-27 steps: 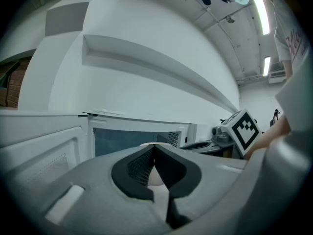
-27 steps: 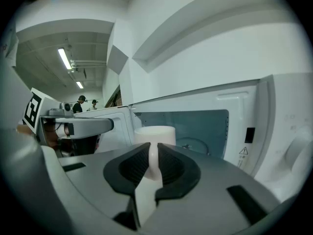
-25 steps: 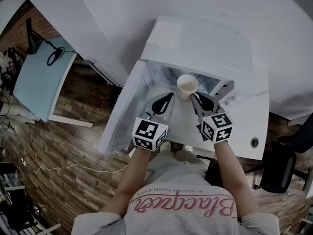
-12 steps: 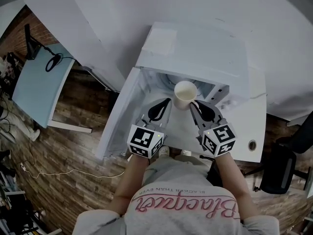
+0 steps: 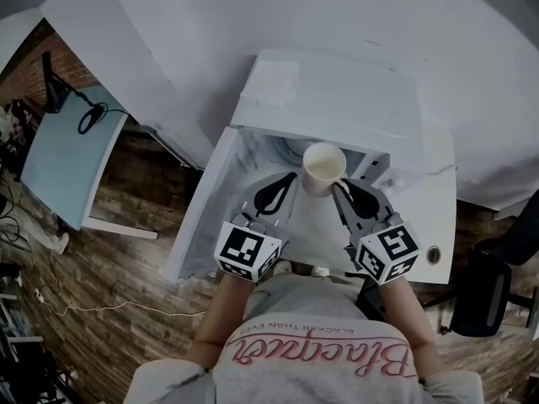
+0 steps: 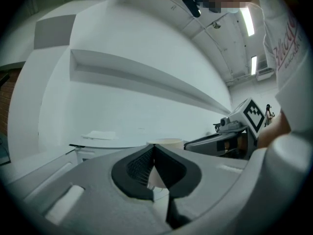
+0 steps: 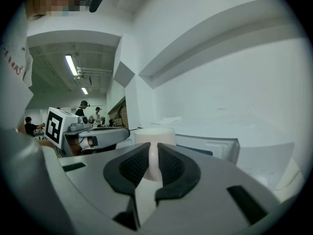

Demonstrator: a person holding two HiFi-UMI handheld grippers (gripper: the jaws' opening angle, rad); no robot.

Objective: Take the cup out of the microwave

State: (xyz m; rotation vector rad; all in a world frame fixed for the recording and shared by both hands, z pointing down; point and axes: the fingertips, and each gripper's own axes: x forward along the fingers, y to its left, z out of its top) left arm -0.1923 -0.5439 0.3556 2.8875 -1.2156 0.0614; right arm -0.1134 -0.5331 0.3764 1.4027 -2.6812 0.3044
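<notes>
A cream cup (image 5: 322,165) hangs in front of the white microwave's (image 5: 337,91) open mouth. My right gripper (image 5: 338,188) is shut on the cup's handle (image 7: 153,161), which sits pinched between the dark pads. In the right gripper view the cup's body (image 7: 154,135) rises just beyond my right gripper (image 7: 153,166). My left gripper (image 5: 290,178) hovers to the cup's left, apart from it, with its jaws shut on nothing. In the left gripper view my left gripper (image 6: 154,161) has its pads meeting, and the cup (image 6: 164,142) shows behind them.
The microwave door (image 5: 200,213) stands swung open at the left, beside the left gripper. The microwave rests on a white table (image 5: 438,217). A light blue desk (image 5: 59,150) stands far left over wooden floor, and a black chair (image 5: 484,301) at the right.
Both grippers have risen toward the head camera. The cup came up with the right gripper and now sits a little further out of the microwave's mouth.
</notes>
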